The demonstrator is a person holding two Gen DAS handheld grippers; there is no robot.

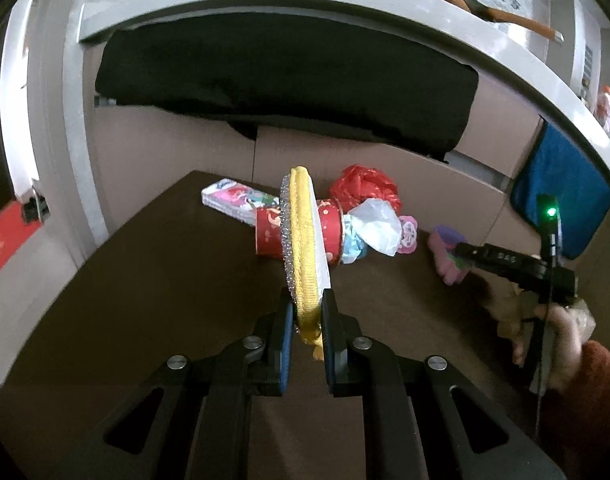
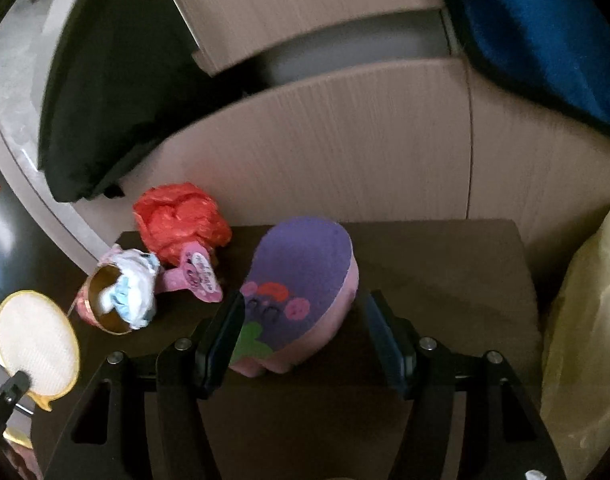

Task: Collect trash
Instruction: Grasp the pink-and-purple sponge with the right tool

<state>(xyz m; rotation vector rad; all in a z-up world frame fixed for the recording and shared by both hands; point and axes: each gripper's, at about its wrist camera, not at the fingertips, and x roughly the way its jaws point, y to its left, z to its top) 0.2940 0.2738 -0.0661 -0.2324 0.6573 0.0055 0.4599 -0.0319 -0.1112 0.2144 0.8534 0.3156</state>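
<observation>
Left claw (image 1: 308, 312) closed on yellow-rimmed round pad (image 1: 305, 240), right claw (image 2: 305, 336) open around pink-purple sponge (image 2: 301, 292), red cup (image 1: 297, 232) lying on brown worktop (image 1: 165, 280)

Dim, blurred — fisheye-warped edges

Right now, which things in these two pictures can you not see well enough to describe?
- Left wrist view: the red paper cup is partly hidden by the round yellow-rimmed pad in the left gripper.
- Left wrist view: the purple and pink foam piece is blurred.
- Right wrist view: the pale yellowish bag is cut off by the right edge.
</observation>
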